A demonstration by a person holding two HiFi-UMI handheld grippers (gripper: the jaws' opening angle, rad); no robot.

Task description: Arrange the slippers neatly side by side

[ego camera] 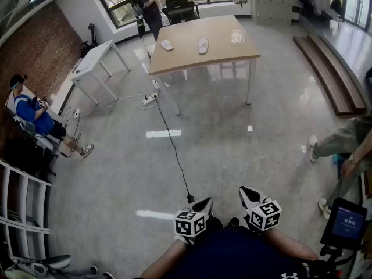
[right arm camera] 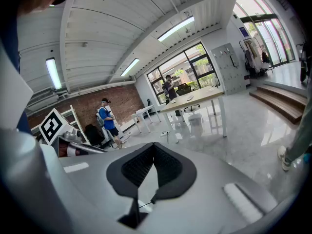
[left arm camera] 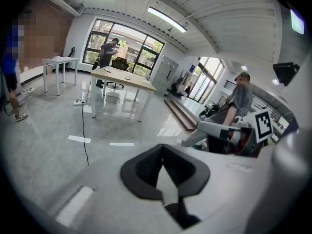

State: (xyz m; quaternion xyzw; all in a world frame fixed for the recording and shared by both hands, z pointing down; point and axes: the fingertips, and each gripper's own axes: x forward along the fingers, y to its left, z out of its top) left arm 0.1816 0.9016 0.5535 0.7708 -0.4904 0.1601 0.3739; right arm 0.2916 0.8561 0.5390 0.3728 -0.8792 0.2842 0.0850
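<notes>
The left gripper (ego camera: 201,204) and right gripper (ego camera: 249,194) are both pressed together with nothing between the pads. They are held close to the wearer's body and point down at the floor (ego camera: 232,144), well short of any work.

The two slippers (ego camera: 203,45) lie on the table (ego camera: 174,60) far ahead. They are apart from each other and not parallel, so the task has not begun. The step in hand is judged to be the approach. It would go best if the wearer walks up to the near edge of the table, opens the jaws only when close, takes one slipper by its side, and sets it beside the other with toes level.

A cable (ego camera: 173,147) runs over the floor from a power strip (ego camera: 150,100) near the table leg almost to the wearer's feet. It lies along the walking line and could trip, so a path to its right looks safer.

A clear packet (ego camera: 237,36) sits on the table to the right of the slippers, apart from them. A person (ego camera: 149,7) stands beyond the table, another (ego camera: 32,114) sits at the left near a white table (ego camera: 93,60), and a third (ego camera: 344,145) stands at the right. A screen (ego camera: 347,222) is at the lower right. None of these blocks the way.
</notes>
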